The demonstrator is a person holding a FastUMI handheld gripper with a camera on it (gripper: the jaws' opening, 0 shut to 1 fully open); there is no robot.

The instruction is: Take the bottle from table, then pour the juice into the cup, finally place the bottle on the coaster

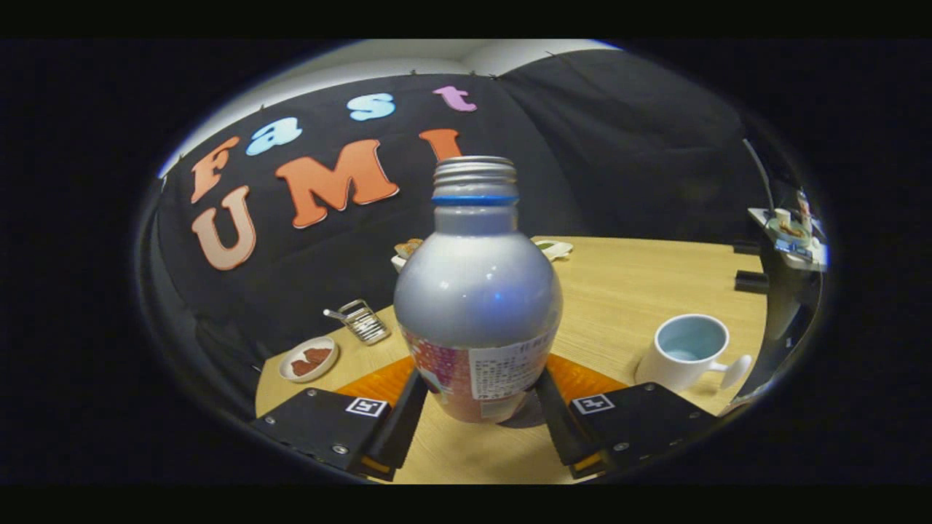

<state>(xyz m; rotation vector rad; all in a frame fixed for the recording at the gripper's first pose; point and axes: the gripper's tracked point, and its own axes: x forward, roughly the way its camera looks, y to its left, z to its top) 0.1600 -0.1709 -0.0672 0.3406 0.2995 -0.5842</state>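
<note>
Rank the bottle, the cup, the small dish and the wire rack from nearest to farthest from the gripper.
1. Bottle: between the fingers of the gripper, gripped low.
2. Cup: ahead, right.
3. Small dish: ahead, left; too close to the cup to call.
4. Wire rack: just beyond the dish.

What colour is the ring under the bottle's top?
Blue, seen in the gripper view: the ring circles the bottle neck.

Black cloth booth wall [619,145] behind, pale ceiling [408,62] above it, light wooden table [641,284] — a dark stand [783,306] at its far edge
</note>
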